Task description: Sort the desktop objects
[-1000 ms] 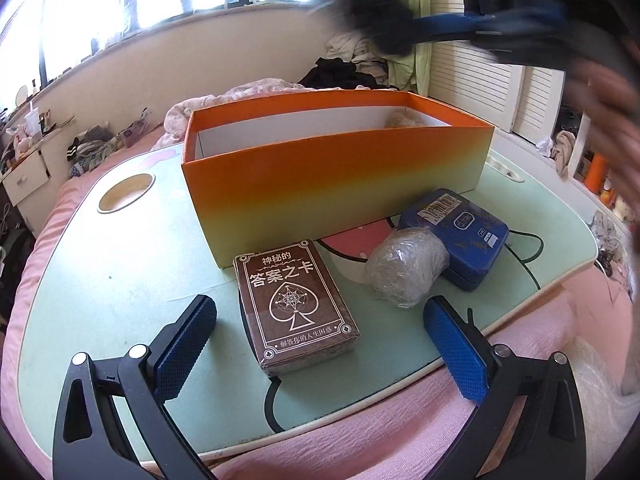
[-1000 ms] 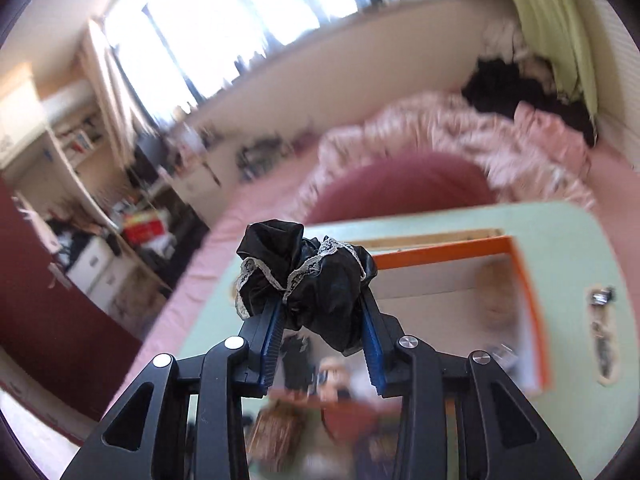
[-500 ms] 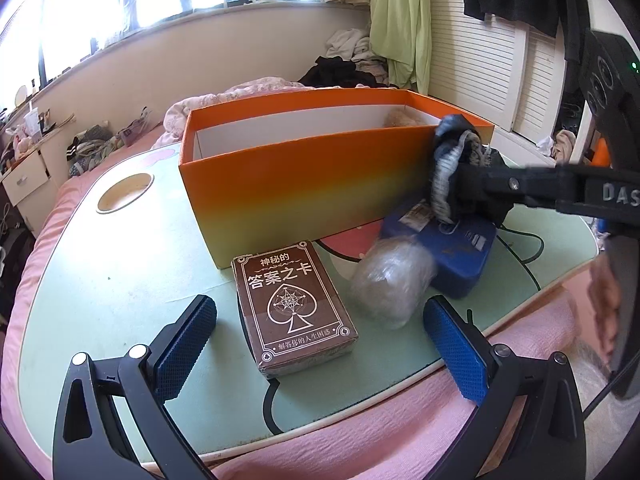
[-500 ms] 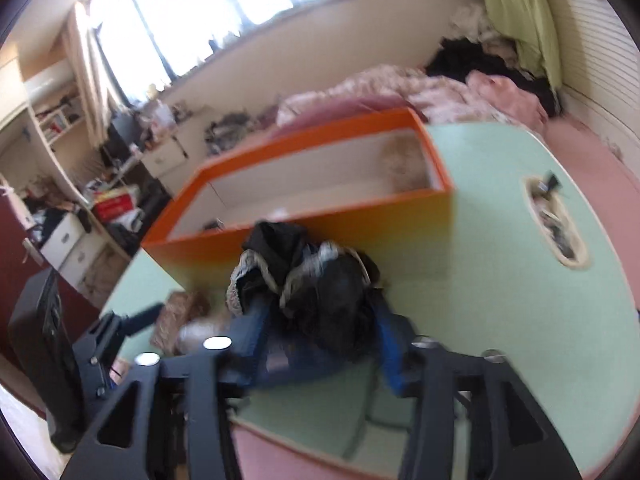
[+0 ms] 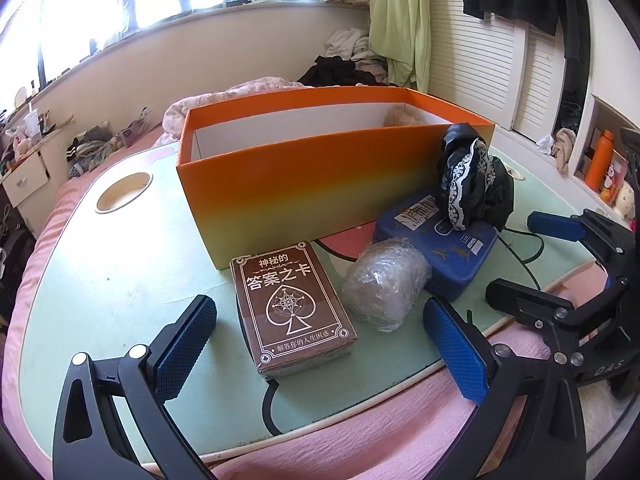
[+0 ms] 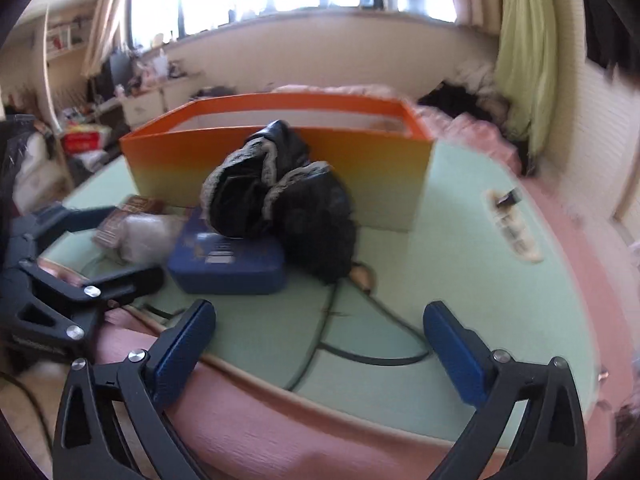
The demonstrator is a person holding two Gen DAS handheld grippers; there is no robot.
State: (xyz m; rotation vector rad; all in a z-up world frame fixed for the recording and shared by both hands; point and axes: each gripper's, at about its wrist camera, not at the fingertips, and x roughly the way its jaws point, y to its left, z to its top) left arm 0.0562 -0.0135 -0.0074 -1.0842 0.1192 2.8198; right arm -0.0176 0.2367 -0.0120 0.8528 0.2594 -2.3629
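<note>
Both tools are empty with fingers spread apart: the left gripper hovers low over the near edge of the green surface, the right gripper stands back over the pink bedding at the near right. Unsorted items lie in front of the orange box: a brown card box flat between the left fingers' line of approach, a plastic-wrapped bundle just beside it on the right, a blue case behind that, and a black lace-trimmed cloth heaped on the blue case and against the box's front wall. The box interior appears largely vacant, a pale object showing only at its far right end. Judged step: take the card box with the left tool. Recommended: advance straight, one finger down each long side, close firmly, lift clear of the front wall before carrying over. The right finger's lane is narrow, since the bundle nearly touches the card box and may be nudged. Open room lies left of the card box and in front of the round recess. The near surface edge is close; a dark cable crosses the right side and could snag the right tool.
</note>
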